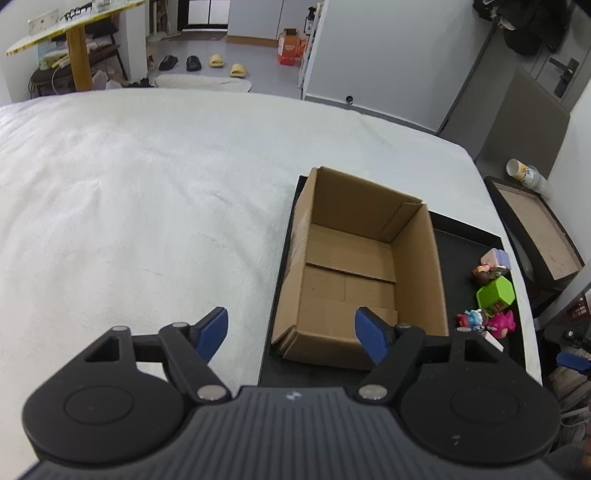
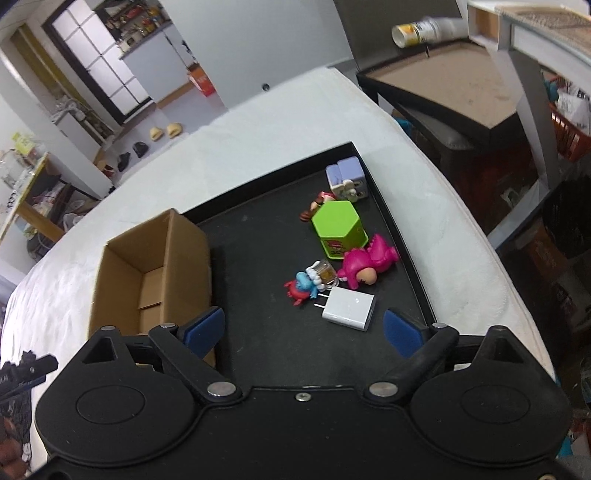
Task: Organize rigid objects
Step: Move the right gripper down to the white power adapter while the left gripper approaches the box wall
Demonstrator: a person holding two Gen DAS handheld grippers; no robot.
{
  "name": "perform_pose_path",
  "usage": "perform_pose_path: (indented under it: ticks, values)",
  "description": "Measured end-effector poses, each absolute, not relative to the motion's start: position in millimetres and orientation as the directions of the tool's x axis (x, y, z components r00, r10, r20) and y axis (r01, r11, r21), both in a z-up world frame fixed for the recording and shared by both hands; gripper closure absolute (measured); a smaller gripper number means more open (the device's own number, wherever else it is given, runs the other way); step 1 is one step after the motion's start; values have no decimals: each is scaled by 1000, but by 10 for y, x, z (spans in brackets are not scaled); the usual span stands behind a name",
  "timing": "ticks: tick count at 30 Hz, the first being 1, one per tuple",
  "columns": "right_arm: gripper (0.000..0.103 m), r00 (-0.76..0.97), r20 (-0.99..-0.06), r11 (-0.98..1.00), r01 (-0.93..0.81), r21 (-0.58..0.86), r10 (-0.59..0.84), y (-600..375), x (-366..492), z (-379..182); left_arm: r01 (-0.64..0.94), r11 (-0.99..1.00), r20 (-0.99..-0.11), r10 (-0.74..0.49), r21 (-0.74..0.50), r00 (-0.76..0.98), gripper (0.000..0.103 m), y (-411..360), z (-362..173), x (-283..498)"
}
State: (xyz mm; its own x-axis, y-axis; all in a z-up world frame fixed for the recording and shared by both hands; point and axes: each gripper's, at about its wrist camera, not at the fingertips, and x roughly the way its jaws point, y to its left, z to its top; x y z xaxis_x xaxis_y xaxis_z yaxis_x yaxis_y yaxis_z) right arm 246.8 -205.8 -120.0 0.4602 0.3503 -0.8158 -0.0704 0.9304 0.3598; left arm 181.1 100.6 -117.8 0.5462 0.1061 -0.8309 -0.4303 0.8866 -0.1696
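An empty cardboard box [image 1: 351, 258] [image 2: 155, 266] stands on the left part of a black tray [image 2: 266, 332] [image 1: 465, 258]. On the tray's right lie a white charger [image 2: 349, 308], a pink figure [image 2: 365, 264], a green hexagonal box [image 2: 338, 229] [image 1: 496, 291], a small blue-red figure [image 2: 301, 288], a little glass cube [image 2: 325, 275], a lilac plug adapter [image 2: 347, 175] and a brown figure [image 2: 316, 205]. My left gripper [image 1: 291, 334] hangs open over the box's near left corner. Open too, my right gripper [image 2: 304, 330] hovers above the tray just short of the charger, nothing between its fingers.
The tray sits near the right edge of a white bed cover [image 1: 147, 206]. A dark side table [image 2: 436, 96] with a tipped cup [image 2: 421, 29] stands beyond the bed's right edge. Slippers [image 1: 221, 62] lie on the floor behind.
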Motion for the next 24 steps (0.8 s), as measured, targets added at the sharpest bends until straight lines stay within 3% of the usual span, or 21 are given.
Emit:
perform_pose_path:
  ticks: [10,24]
  values:
    - [10,384,-876,936,72,344,293,-2003,2875,-1657,-464,864,-854,82,-196,514,41,1102,-1539,1977]
    - [10,319,-922,960,99,261,218,-1862,3084,-2087,-498,837,-866,58,-229,496,58,1191,-1826,2123]
